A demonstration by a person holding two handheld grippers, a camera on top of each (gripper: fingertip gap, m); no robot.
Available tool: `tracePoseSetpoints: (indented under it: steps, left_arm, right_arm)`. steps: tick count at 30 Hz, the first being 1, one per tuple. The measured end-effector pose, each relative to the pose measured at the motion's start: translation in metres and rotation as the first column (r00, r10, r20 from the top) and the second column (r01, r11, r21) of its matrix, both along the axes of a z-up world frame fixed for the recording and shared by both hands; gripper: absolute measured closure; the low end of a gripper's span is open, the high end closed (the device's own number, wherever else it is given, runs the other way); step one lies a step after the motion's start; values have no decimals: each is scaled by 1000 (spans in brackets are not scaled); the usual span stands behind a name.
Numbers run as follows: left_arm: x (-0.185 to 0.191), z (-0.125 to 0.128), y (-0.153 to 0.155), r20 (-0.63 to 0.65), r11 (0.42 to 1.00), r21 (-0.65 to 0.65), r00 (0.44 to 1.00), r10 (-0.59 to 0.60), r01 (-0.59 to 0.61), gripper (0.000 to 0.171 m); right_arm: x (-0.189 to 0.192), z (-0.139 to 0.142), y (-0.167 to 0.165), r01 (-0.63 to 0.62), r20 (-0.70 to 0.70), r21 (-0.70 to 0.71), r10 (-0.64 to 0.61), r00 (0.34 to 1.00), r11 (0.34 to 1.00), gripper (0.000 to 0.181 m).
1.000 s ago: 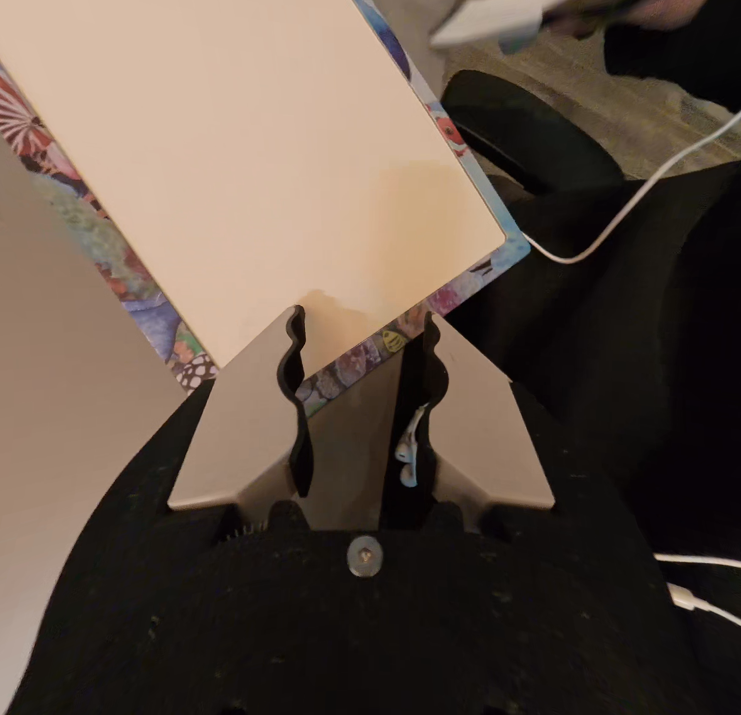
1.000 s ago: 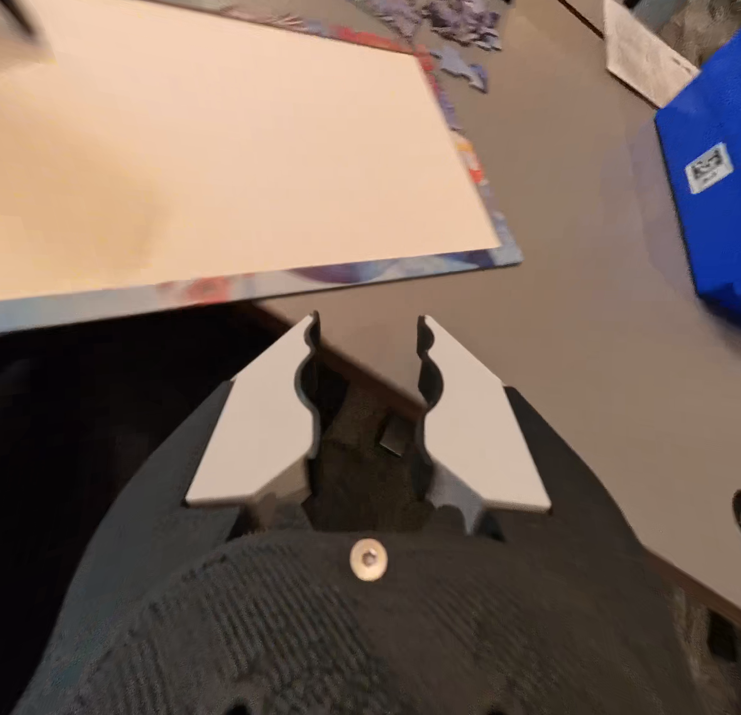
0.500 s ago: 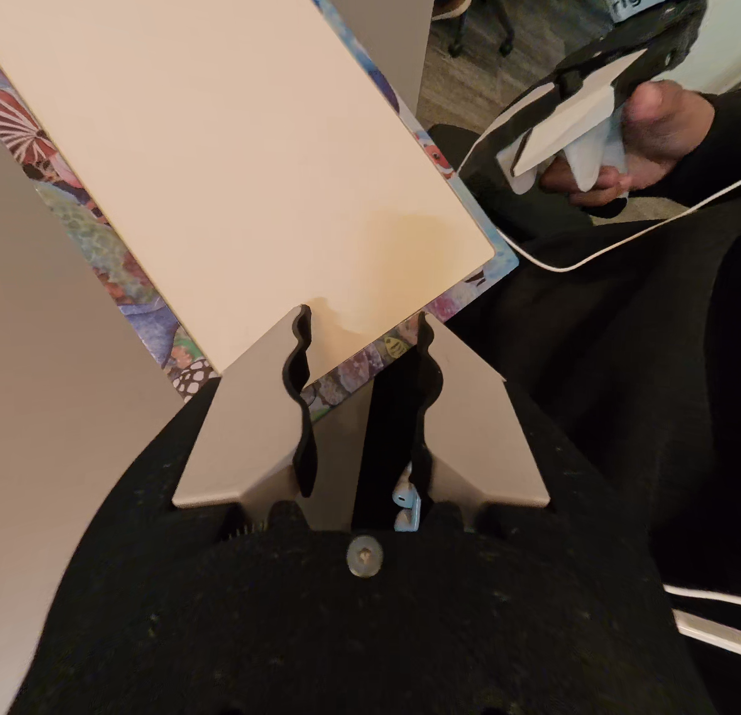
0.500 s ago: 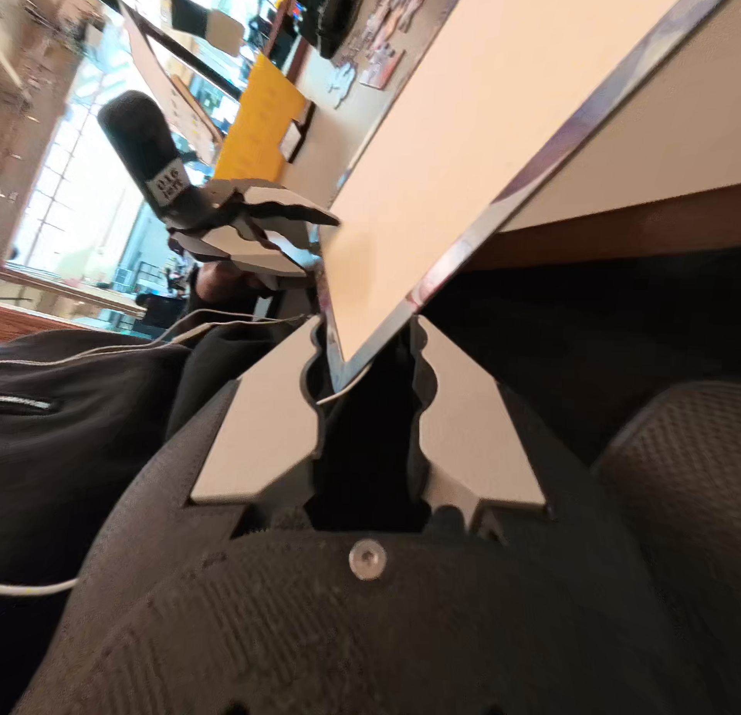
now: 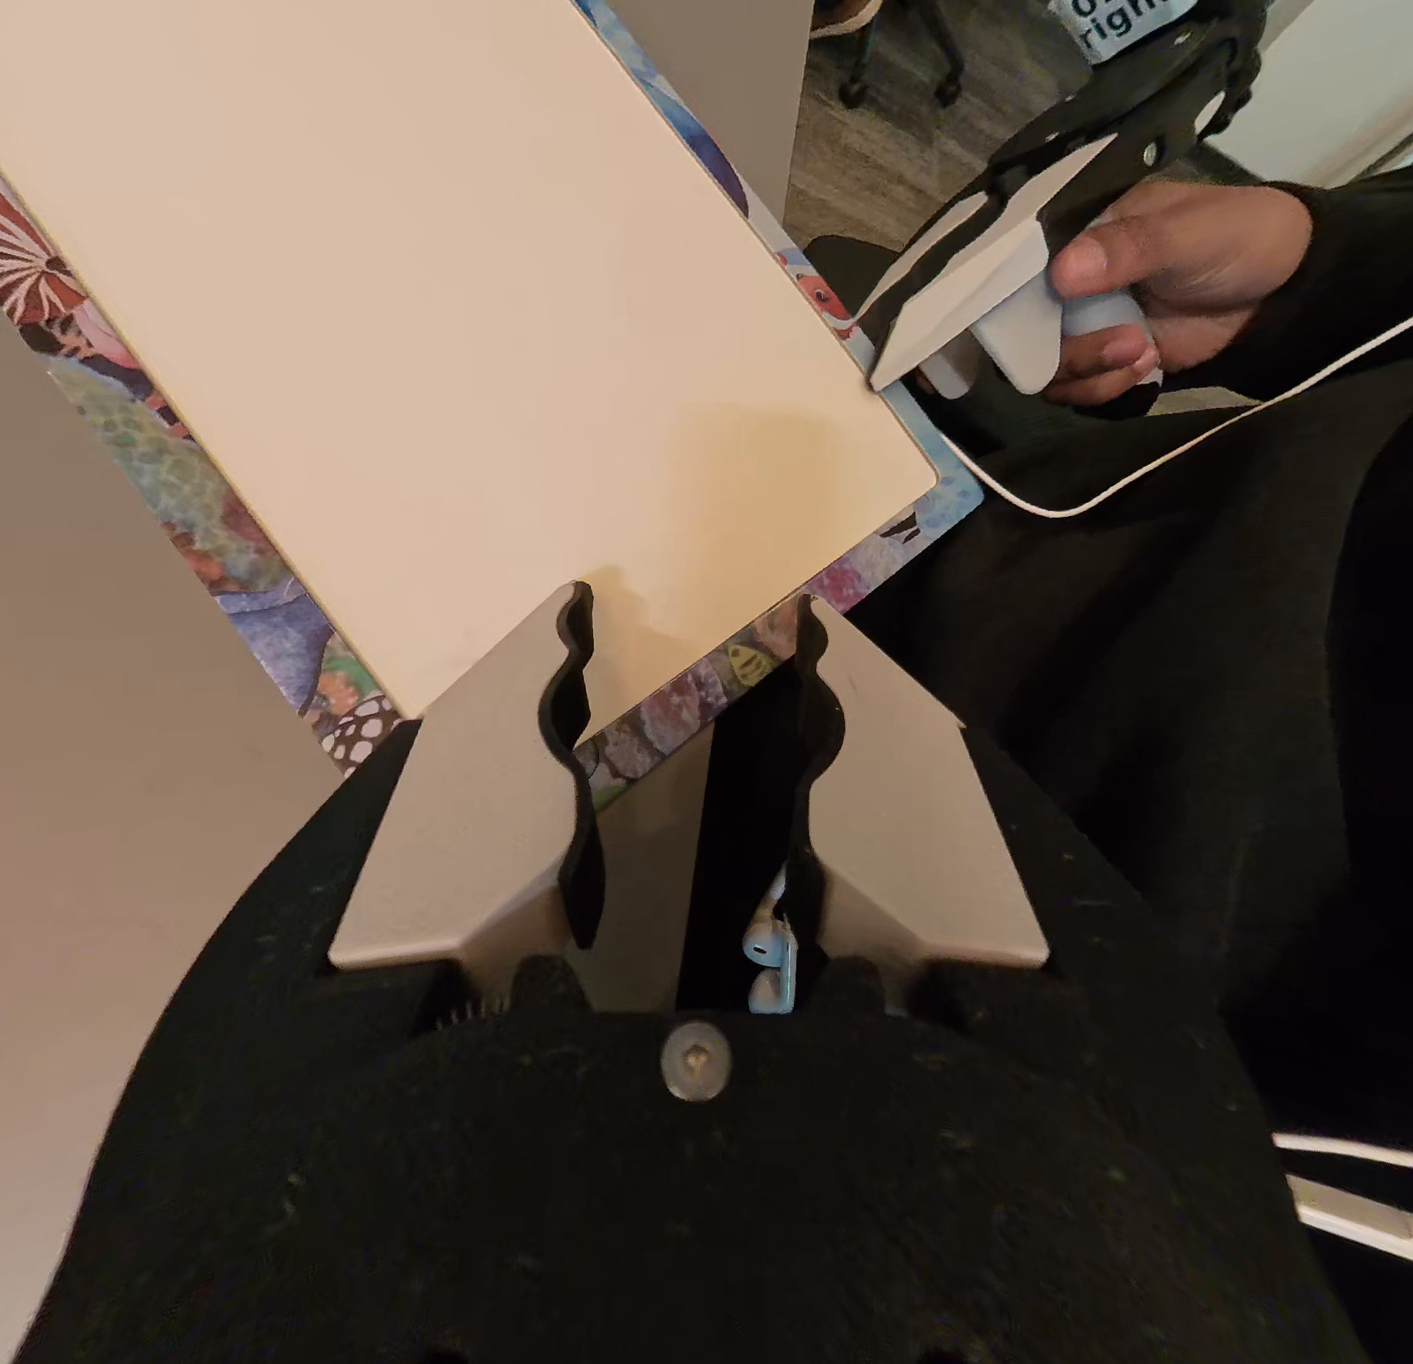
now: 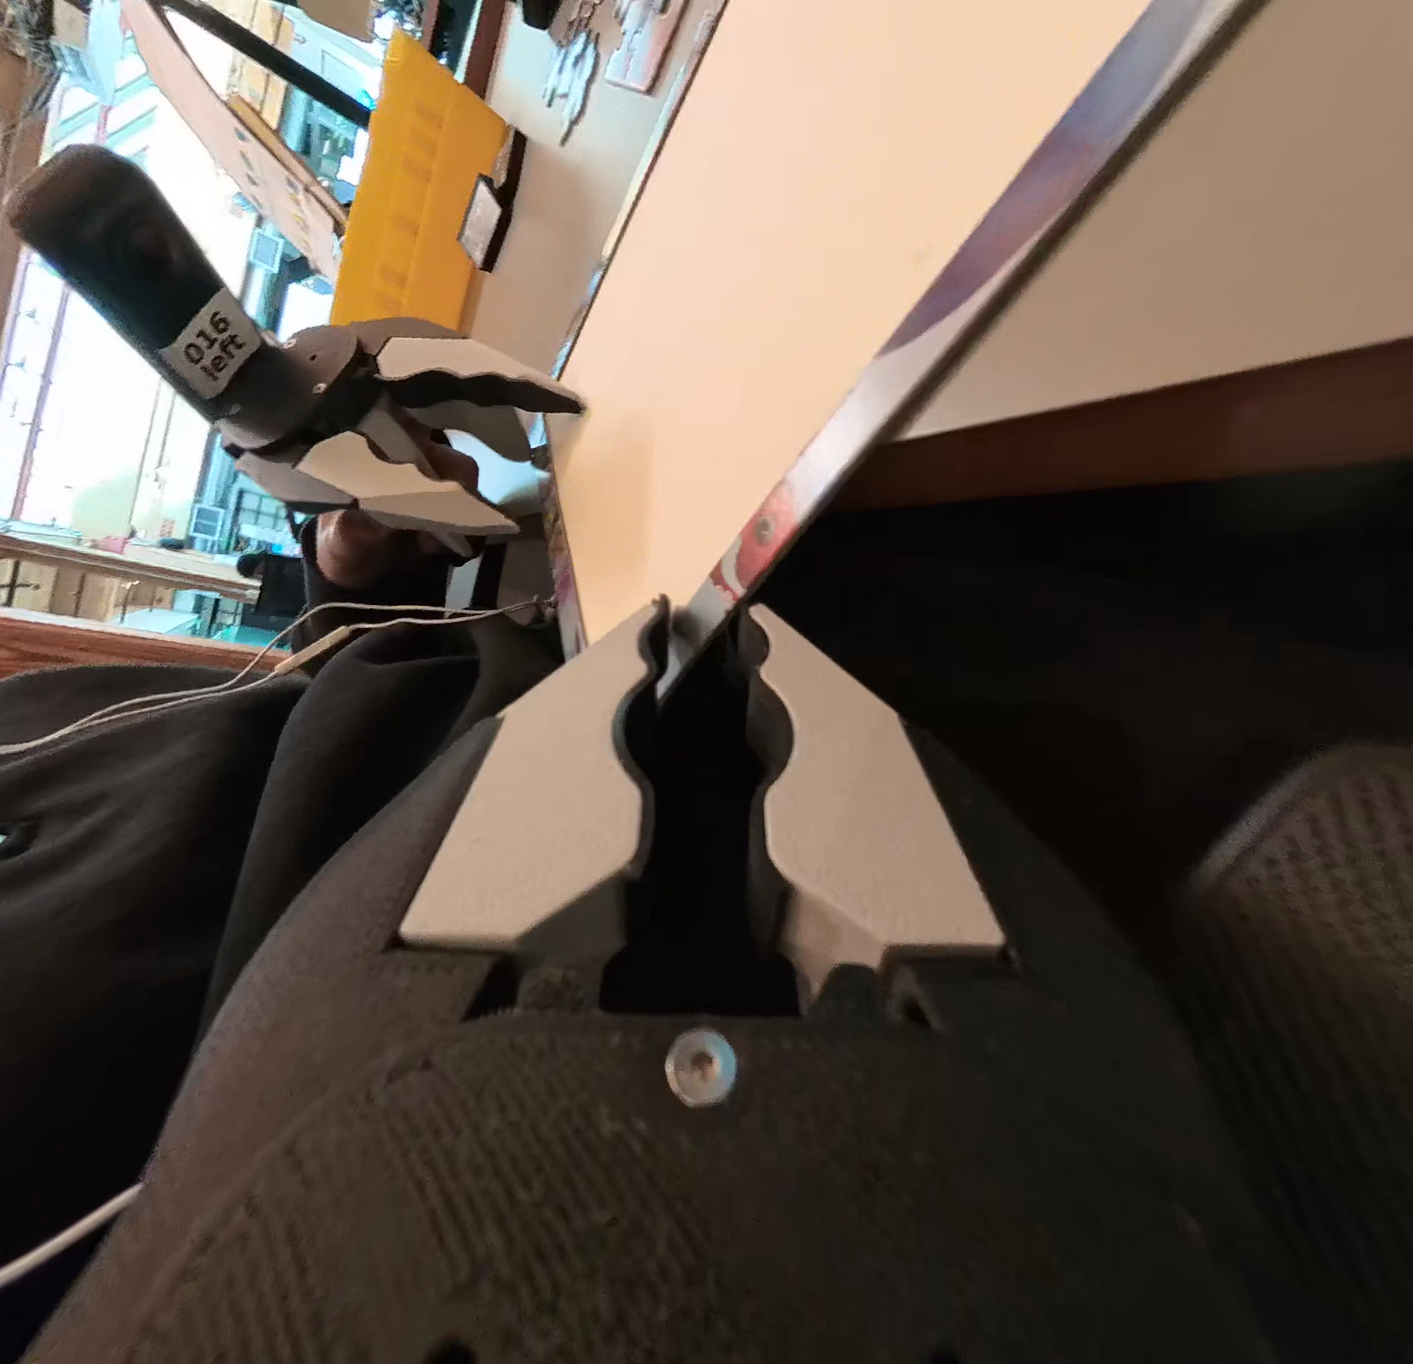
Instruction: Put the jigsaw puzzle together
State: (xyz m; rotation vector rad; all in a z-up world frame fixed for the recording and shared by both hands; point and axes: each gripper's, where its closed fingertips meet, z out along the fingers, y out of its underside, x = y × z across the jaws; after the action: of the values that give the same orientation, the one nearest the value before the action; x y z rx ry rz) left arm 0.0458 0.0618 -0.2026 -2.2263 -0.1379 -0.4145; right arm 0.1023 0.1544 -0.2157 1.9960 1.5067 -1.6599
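Note:
The puzzle board [image 5: 428,318] has a blank cream middle and a colourful sea-life border. It lies on the table and overhangs its edge. My left gripper [image 5: 692,616] is open and empty at the board's near border. It also shows in the right wrist view [image 6: 535,463], fingers apart by the board's corner. My right gripper [image 6: 705,624] is rolled on its side, its jaws drawn in around the board's overhanging edge [image 6: 803,295]. In the left wrist view it [image 5: 879,341] pinches the right border. Loose puzzle pieces [image 6: 604,50] lie far off on the table.
The grey table [image 5: 115,715] lies under the board, its brown edge [image 6: 1147,425] beside my right gripper. A hand [image 5: 1170,287] holds the right gripper. White earbuds [image 5: 768,960] and a white cable [image 5: 1147,478] lie on dark clothing. A yellow box [image 6: 413,211] stands farther back. Across from one pair of fingers to the other is roughly 12 cm.
My right gripper has dropped from above the table to the board's overhanging edge, rolled sideways, and its jaws have narrowed onto that edge. My left gripper has stayed nearly still.

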Motion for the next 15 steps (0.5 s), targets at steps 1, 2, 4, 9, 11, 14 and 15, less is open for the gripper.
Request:
tracePoseSetpoints:
  steps: [1,2,4,9,11,14,15]
  left_arm:
    - [0,0,0,-11,1000,0,1000,-3,3,121]
    - [0,1,-1,-19,1000,4,1000,-8,8,120]
    - [-1,3,-3,-38,1000,13,999,-6,7,120]
    - [-20,26,-8,-88,990,122,993,81,-70,120]
    - [-31,39,-11,-86,977,183,988,128,-111,120]
    - [-46,53,-18,-88,955,244,977,195,-169,119]
    - [-51,57,-20,-86,947,261,973,216,-187,118]
  right_arm:
    - [-1,1,1,2,-4,-6,-2,1000,1000,166]
    - [-2,2,2,4,-4,-21,-4,1000,1000,168]
    - [-3,9,5,6,-13,-49,-6,1000,999,169]
    - [-6,55,28,-56,-127,0,56,990,998,173]
    - [-9,81,38,-98,-203,56,108,973,994,173]
    - [-10,111,45,-206,-263,205,257,930,957,174]
    - [-9,119,45,-250,-270,263,320,908,932,174]
